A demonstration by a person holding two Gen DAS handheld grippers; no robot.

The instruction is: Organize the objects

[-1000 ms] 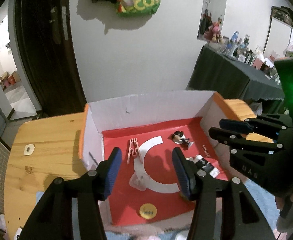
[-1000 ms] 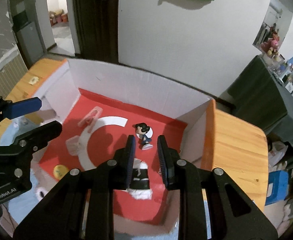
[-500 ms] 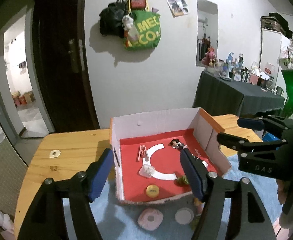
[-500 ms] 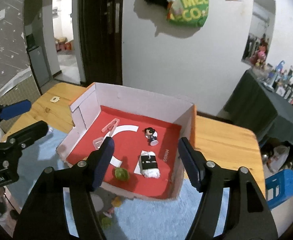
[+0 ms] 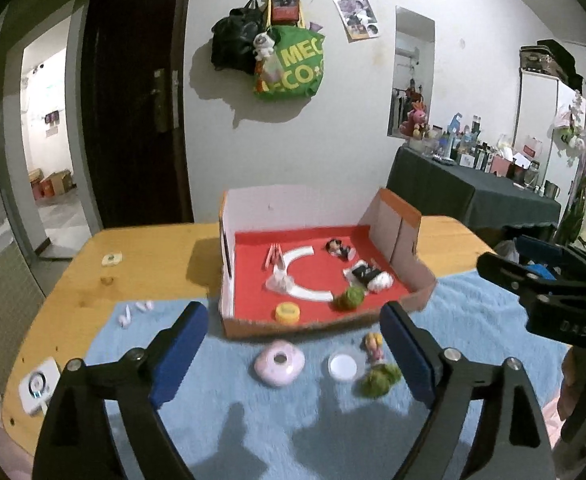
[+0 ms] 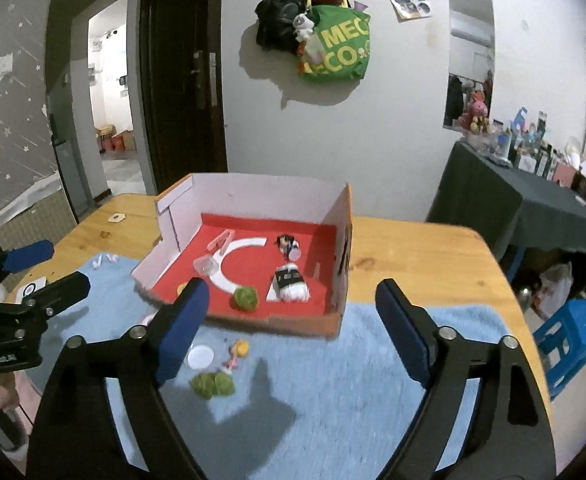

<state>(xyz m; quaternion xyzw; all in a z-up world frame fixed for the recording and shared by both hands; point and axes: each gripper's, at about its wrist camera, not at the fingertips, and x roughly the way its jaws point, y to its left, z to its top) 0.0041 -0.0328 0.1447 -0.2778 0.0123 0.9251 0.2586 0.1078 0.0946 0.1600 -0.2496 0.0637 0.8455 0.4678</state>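
An open cardboard box [image 5: 397, 224] [image 6: 253, 194] with a red floor stands on the table. It holds a pink clip [image 5: 273, 255], a small dark-haired figure [image 5: 337, 248], a black and white item [image 6: 291, 282], a green ball [image 5: 349, 298] [image 6: 245, 297] and a yellow cap [image 5: 287, 313]. On the blue towel [image 5: 473, 320] in front lie a pink round case [image 5: 279, 363], a white disc [image 5: 343, 366] [image 6: 200, 357], a small blonde doll [image 5: 374, 346] [image 6: 237, 352] and a green clump [image 5: 379, 376] [image 6: 212, 385]. My left gripper [image 5: 291, 354] and right gripper [image 6: 291, 328] are both open and empty, held back above the towel.
White earbuds [image 5: 131, 312] lie at the towel's left edge, a white charger [image 5: 39, 384] at the table's left corner. A small sticker [image 5: 112, 258] lies on the wooden table [image 6: 433, 256]. A dark clothed table [image 6: 533, 208] and a blue stool [image 6: 573, 336] stand to the right.
Both grippers pulled back and up from inside the box to over the towel. The right gripper opened from nearly shut. A green ball now lies in the box.
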